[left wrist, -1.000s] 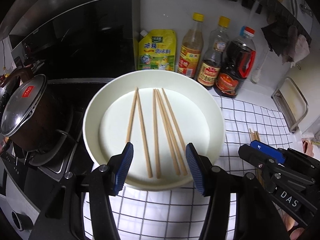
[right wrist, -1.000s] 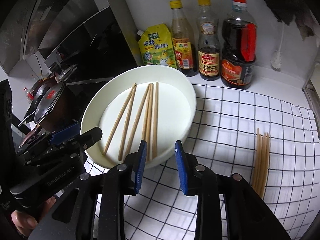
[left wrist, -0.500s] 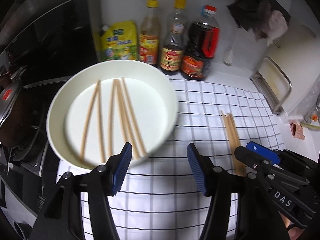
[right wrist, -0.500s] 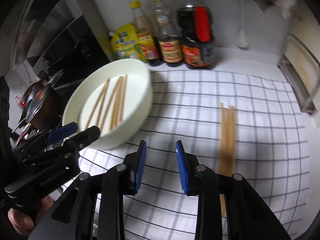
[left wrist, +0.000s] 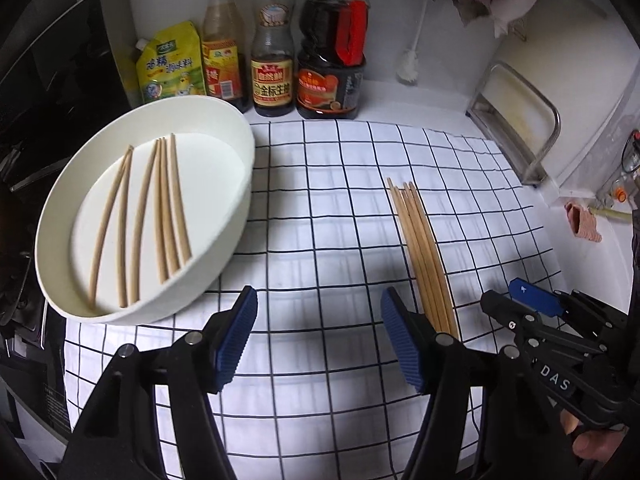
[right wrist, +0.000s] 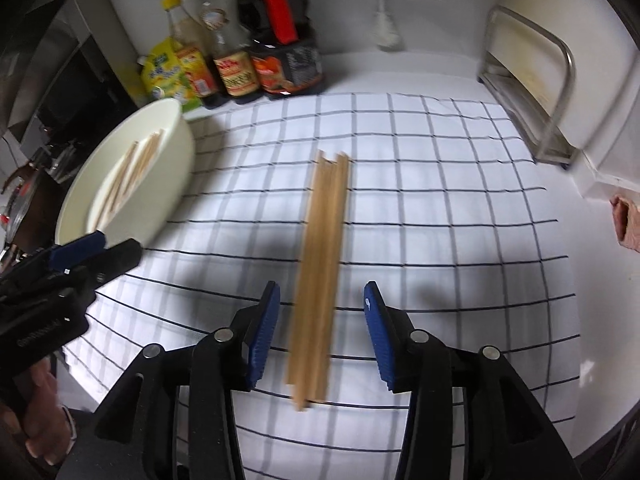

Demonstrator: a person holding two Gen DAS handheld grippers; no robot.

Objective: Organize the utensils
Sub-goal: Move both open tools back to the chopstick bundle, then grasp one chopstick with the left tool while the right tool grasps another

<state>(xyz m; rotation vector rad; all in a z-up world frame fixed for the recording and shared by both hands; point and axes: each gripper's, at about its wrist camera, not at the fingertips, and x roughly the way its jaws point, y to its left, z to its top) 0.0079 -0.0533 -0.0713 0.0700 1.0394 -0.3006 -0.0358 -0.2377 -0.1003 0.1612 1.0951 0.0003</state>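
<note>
A bundle of wooden chopsticks (right wrist: pixel 322 264) lies on the checked cloth (right wrist: pixel 440 208); it also shows in the left wrist view (left wrist: pixel 424 256). My right gripper (right wrist: pixel 320 332) is open, its fingers on either side of the bundle's near end, just above it. A white oval dish (left wrist: pixel 236 216) at the left holds several more chopsticks (left wrist: pixel 156 216); the dish also shows in the right wrist view (right wrist: pixel 172 168). My left gripper (left wrist: pixel 318 340) is open and empty over the cloth, between dish and bundle.
Three sauce bottles (left wrist: pixel 272 40) and a yellow pouch (left wrist: pixel 170 64) stand along the back wall. A metal rack (left wrist: pixel 516 120) stands at the right. A stove with a pot (right wrist: pixel 16 208) lies left of the dish.
Both grippers have swung right, away from the dish. The right gripper now straddles the chopstick bundle on the cloth and has opened wider.
</note>
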